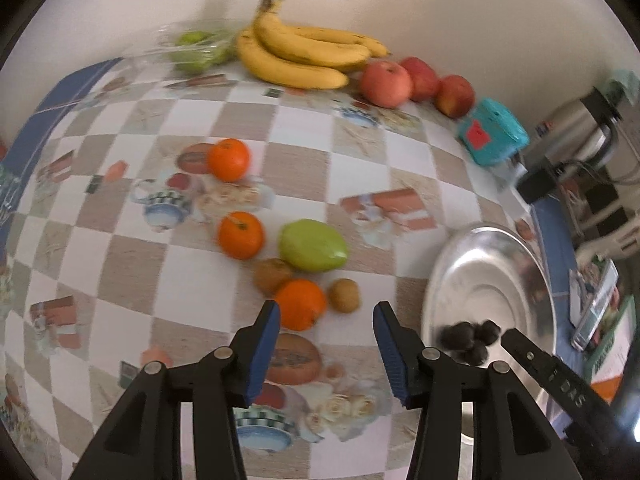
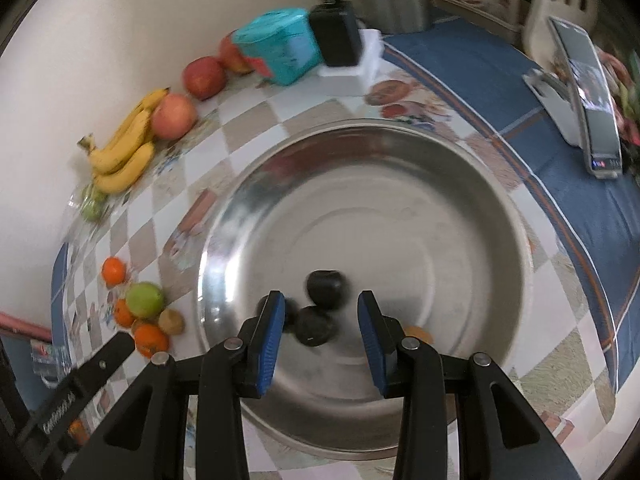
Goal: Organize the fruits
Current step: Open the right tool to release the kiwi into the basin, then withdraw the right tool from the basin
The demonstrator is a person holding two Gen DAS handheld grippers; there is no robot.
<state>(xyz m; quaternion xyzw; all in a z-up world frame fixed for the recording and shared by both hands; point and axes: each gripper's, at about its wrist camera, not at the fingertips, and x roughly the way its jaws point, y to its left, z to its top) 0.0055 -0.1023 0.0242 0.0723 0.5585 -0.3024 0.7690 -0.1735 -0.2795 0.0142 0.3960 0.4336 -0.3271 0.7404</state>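
Your left gripper (image 1: 326,324) hangs over the table with its jaws apart and nothing between them; just beyond its fingertips lie an orange (image 1: 301,304) and two kiwis (image 1: 344,295). Your right gripper (image 2: 320,312) is also open and empty, above the steel bowl (image 2: 460,184), where dark fruits (image 2: 326,290) lie near its front wall. At the far table edge, by the wall, rest the bananas (image 1: 296,50) and apples (image 1: 386,84).
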